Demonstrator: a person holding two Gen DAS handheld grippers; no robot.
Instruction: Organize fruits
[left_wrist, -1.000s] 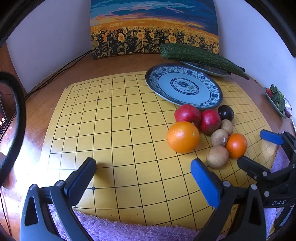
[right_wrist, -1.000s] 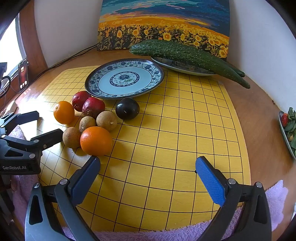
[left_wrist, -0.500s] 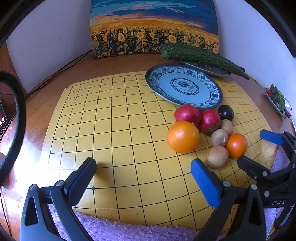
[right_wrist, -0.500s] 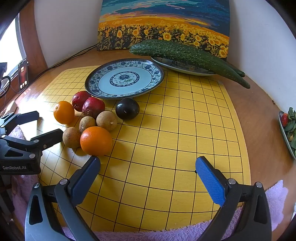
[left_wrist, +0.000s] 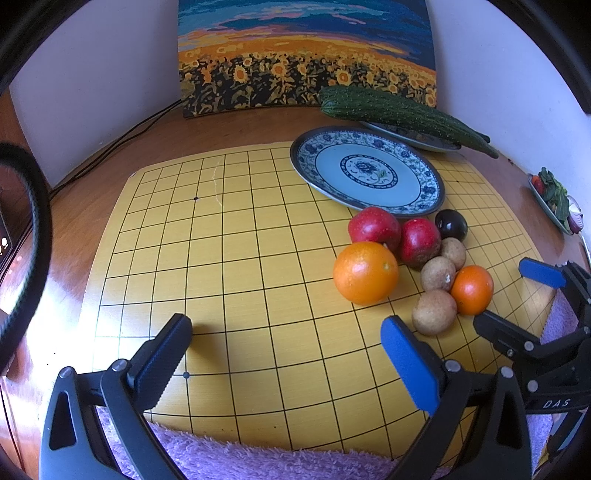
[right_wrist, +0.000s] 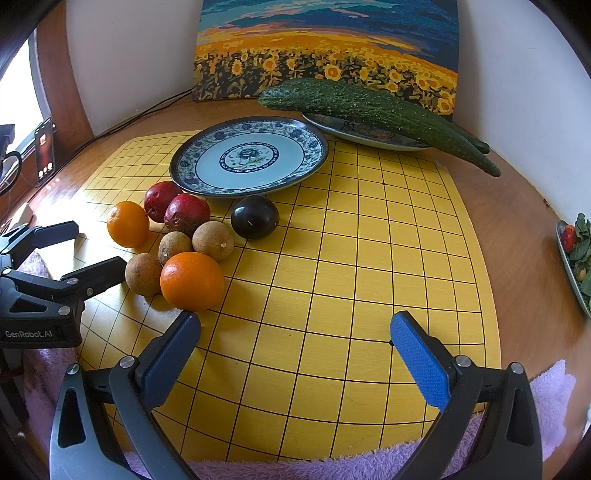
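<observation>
Yellow gridded Go board (left_wrist: 236, 266) covers most of the wooden table (left_wrist: 221, 142), with a sunflower painting (left_wrist: 306, 55) propped against the wall behind it and a purple towel (right_wrist: 332, 467) along its near edge. Two long bumpy cucumbers (right_wrist: 369, 107) lie across a far plate (right_wrist: 369, 137), and just in front sits an empty blue-and-white patterned plate (right_wrist: 251, 158). Below that plate the fruit is bunched together on the board: a large orange (right_wrist: 192, 280) nearest the right gripper, a smaller-looking orange (right_wrist: 128, 223), two red plums (right_wrist: 186, 214), a dark plum (right_wrist: 255, 217) slightly apart to the right, and three brown longans (right_wrist: 213, 240) touching one another. Only the right wrist view shows a lit phone (right_wrist: 44, 157) standing at the left window side, and reads "GenRobot.AI" on the left gripper (right_wrist: 83, 251); the left wrist view instead shows "DAS" on the right gripper (left_wrist: 517, 291). Both views catch a small dish of greens (left_wrist: 554, 201) at the far right. Both claws are spread wide, holding nothing, low over the board's near edge.
</observation>
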